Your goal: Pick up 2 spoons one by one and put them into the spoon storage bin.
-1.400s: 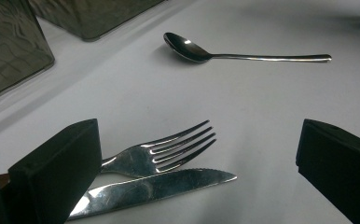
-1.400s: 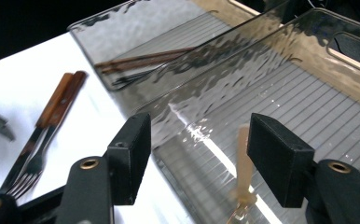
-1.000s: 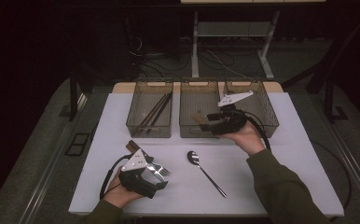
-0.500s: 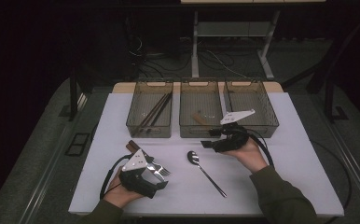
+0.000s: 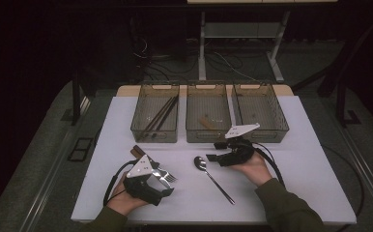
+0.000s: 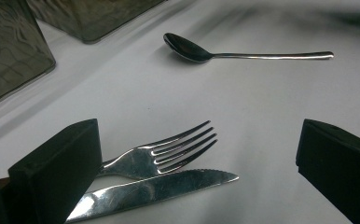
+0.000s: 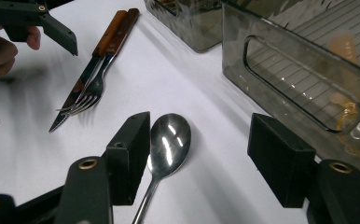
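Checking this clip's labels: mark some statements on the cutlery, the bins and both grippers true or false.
1. The spoon lies on the table with its bowl between the right gripper's open jaws. True.
2. The left gripper is clamped on the fork. False: its jaws stand open, the fork and knife lying loose between them.
3. The left bin holds dark sticks. True.
4. The spoon rests inside the middle bin. False: it lies on the table in front of the bins.
5. Fork and knife lie side by side. True.
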{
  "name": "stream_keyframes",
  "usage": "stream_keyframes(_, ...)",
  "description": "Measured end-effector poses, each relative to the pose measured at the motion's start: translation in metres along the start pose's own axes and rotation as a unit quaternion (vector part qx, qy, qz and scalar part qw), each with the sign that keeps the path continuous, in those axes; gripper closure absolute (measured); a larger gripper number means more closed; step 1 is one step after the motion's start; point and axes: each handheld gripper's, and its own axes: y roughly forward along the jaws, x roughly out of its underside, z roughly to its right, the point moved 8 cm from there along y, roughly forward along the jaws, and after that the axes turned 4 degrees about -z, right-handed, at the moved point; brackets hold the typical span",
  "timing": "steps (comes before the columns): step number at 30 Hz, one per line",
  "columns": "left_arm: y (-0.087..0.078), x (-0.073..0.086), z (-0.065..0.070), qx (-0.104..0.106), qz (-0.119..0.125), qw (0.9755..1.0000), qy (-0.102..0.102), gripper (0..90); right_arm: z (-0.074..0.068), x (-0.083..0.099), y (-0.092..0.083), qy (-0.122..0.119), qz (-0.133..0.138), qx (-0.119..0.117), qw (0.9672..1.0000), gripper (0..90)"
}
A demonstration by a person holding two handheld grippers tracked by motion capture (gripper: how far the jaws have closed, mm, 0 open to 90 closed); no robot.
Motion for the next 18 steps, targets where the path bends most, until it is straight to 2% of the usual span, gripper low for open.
stream_keyframes(10, 0.001, 0.0, 0.0, 0.003, -0.002, 1.0, 0.0, 0.0, -0.003, 0.011, 0.019, -0.004, -0.023, 0.0, 0.9997, 39.2)
stream_keyframes(18, 0.001, 0.001, 0.001, 0.004, -0.004, 1.0, -0.001, 0.0, -0.006, 0.012, 0.034, -0.002, -0.024, -0.011, 0.9997, 43.8)
